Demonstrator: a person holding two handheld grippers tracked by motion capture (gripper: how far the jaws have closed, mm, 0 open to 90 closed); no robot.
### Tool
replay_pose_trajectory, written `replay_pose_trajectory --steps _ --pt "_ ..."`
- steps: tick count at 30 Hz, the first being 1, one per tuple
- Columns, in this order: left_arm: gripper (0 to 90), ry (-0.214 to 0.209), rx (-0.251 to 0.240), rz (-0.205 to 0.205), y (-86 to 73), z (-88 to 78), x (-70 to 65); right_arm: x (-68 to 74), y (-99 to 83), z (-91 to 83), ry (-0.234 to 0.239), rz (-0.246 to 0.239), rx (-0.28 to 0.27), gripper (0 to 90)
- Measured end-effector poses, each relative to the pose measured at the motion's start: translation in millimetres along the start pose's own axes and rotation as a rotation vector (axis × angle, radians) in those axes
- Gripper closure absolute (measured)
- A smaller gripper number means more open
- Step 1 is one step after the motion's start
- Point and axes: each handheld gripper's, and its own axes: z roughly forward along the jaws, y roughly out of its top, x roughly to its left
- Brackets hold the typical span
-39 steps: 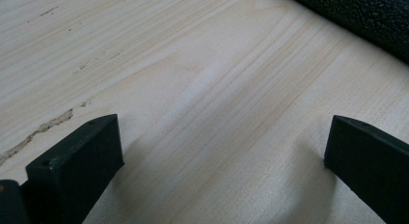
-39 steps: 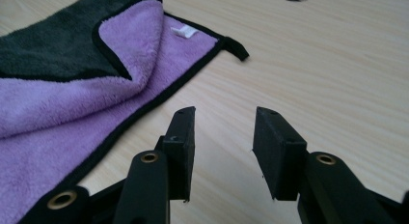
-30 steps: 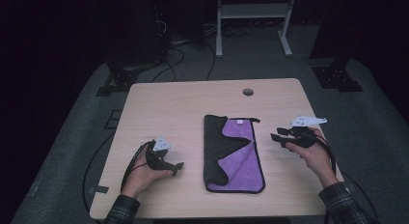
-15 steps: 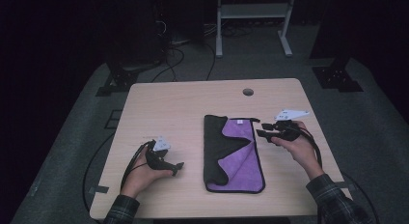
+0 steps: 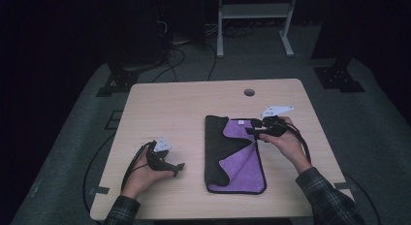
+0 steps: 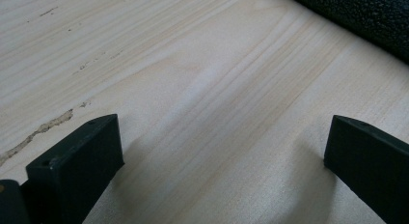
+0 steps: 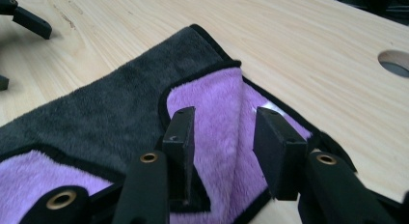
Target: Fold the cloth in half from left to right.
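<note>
The purple-and-black plush cloth is lying partly folded at table centre; the right gripper, jaws apart, is being positioned over its far right corner; the left gripper is resting open; folding is judged unfinished.

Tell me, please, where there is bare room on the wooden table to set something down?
Free: the far strip of the light wooden table beyond the purple-and-black cloth, and between cloth and left gripper. Crowded: the cloth's right edge, under the right gripper.

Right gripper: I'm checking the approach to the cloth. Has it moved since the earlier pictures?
Yes. The right gripper has moved leftward from the bare table onto the cloth's right edge.
</note>
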Motion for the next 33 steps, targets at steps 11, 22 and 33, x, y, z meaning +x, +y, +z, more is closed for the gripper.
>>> replay_pose_trajectory --steps 11,22,33 --pt "0.0 0.001 0.002 0.004 0.0 -0.2 0.3 10.9 15.9 34.1 0.048 -0.029 0.017 60.1" --pt "0.0 0.001 0.002 0.003 0.0 -0.1 0.1 28.7 18.8 66.8 0.08 -0.065 0.07 60.7" --pt "0.0 0.001 0.002 0.003 0.0 -0.1 0.0 35.3 8.8 93.1 0.074 -0.104 0.13 62.6"
